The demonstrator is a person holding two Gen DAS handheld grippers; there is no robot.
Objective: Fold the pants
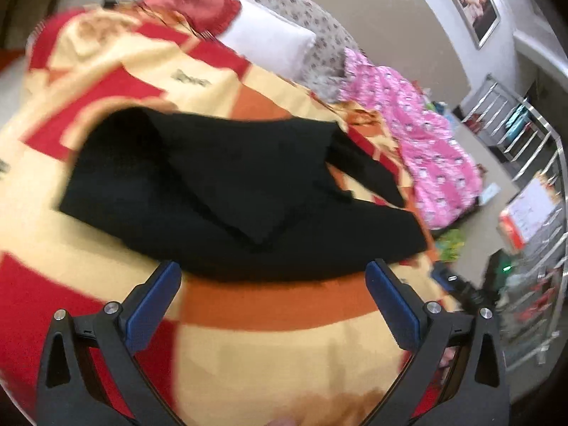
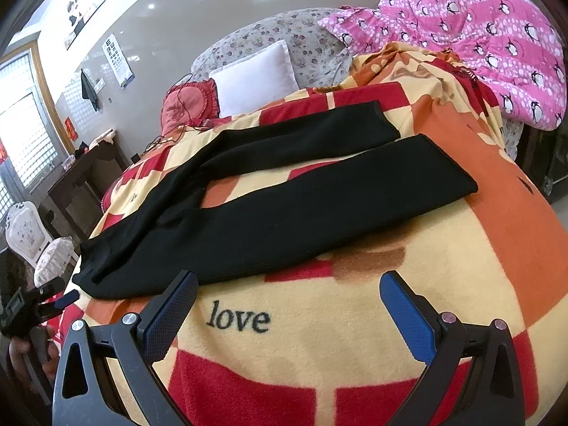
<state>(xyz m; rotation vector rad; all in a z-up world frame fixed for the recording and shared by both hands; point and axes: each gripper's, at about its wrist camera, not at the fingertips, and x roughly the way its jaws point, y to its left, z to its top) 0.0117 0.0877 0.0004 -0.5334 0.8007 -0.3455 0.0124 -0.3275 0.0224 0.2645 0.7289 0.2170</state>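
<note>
Right wrist: both the released right gripper (image 2: 288, 289) and released left gripper (image 1: 273, 278) hover beside pants (image 2: 284, 209) edges.

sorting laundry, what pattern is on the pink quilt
Penguins and white dots on the pink quilt, clearest in the right wrist view.

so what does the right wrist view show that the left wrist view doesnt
Only the right wrist view shows the word love on the blanket, the eye chart on the wall, the window, and both legs of the black pants lying apart. Only the left wrist view shows the metal shelving and the orange and white box. Both show the pants, the checked blanket, the white pillow, the pink penguin quilt, and an open claw, left and right.
</note>
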